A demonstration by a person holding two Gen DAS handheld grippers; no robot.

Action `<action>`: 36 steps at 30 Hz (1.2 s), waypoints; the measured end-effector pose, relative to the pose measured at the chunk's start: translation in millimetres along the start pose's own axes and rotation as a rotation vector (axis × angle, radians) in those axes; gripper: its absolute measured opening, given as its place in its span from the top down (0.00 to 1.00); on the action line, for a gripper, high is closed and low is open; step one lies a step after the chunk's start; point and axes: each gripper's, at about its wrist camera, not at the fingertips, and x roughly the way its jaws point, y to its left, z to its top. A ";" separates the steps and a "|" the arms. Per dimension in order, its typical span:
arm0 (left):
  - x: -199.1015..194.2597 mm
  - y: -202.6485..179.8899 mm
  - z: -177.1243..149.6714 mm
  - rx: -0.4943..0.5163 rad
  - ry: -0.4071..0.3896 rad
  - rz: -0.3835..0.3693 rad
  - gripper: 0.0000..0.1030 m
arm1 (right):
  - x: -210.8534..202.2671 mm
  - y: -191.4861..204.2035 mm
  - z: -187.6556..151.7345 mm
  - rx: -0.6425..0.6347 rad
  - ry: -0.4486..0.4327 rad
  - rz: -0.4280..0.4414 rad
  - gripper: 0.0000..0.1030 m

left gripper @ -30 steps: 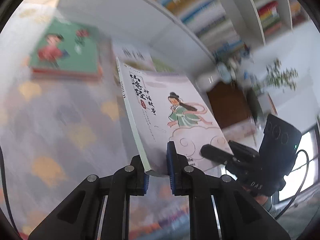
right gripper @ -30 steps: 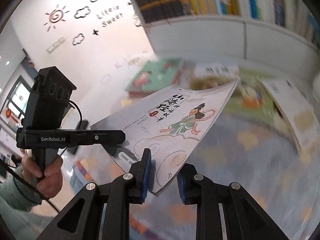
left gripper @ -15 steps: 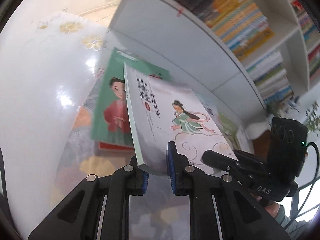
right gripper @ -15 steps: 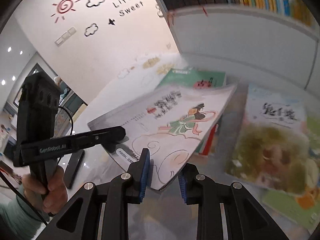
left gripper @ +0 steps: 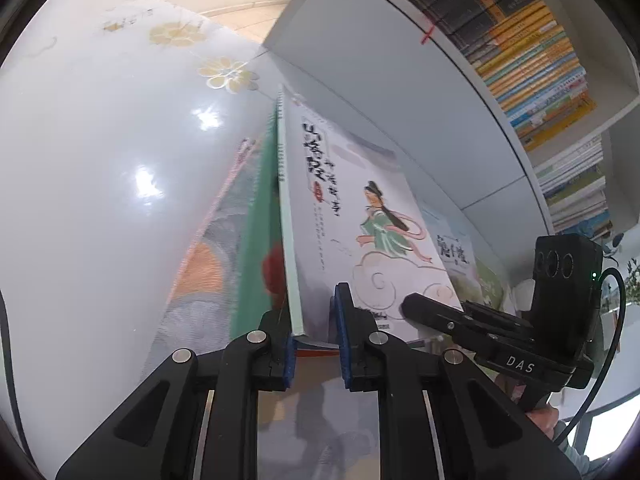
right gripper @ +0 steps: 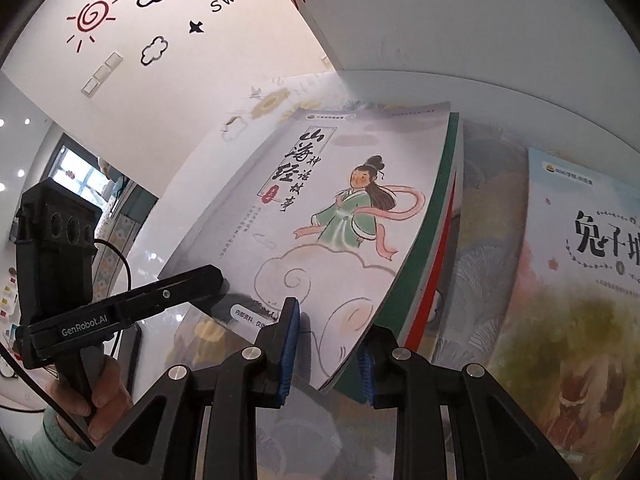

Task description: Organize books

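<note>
A thin white storybook (left gripper: 360, 220) (right gripper: 340, 200), with a girl in green riding a cloud on its cover, is held by its near edge. My left gripper (left gripper: 316, 336) is shut on its spine corner. My right gripper (right gripper: 328, 344) is shut on the other near corner. Each tool shows in the other's view: the right gripper (left gripper: 412, 306) and the left gripper (right gripper: 212, 280). The storybook tilts low over a green-covered book (left gripper: 260, 240) (right gripper: 438, 220) that tops a small stack; whether they touch I cannot tell.
A rabbit picture book (right gripper: 580, 260) (left gripper: 452, 248) lies flat to the right of the stack. The glossy flower-patterned table (left gripper: 120, 120) spreads left. A white bookcase (left gripper: 520, 40) full of spines runs along the far side. A hand (right gripper: 100, 392) grips the left tool.
Both grippers have carried the white storybook leftward and down, from above the open table to just over the green book's stack. The grips on it stayed the same.
</note>
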 end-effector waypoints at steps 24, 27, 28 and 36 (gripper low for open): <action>-29.3 -115.4 -113.9 0.263 0.143 -0.029 0.75 | -120.4 -3.2 -254.3 0.276 0.127 -0.267 0.47; -22.6 -147.2 -142.2 0.308 0.206 -0.057 0.75 | -155.1 -27.6 -303.2 0.468 0.066 -0.227 0.47; -21.7 -156.8 -149.4 0.325 0.217 -0.060 0.75 | -164.1 -35.4 -313.9 0.526 0.041 -0.202 0.47; -12.7 -224.3 -198.5 0.374 0.252 -0.024 0.74 | -226.4 -85.7 -351.9 0.688 -0.099 -0.135 0.46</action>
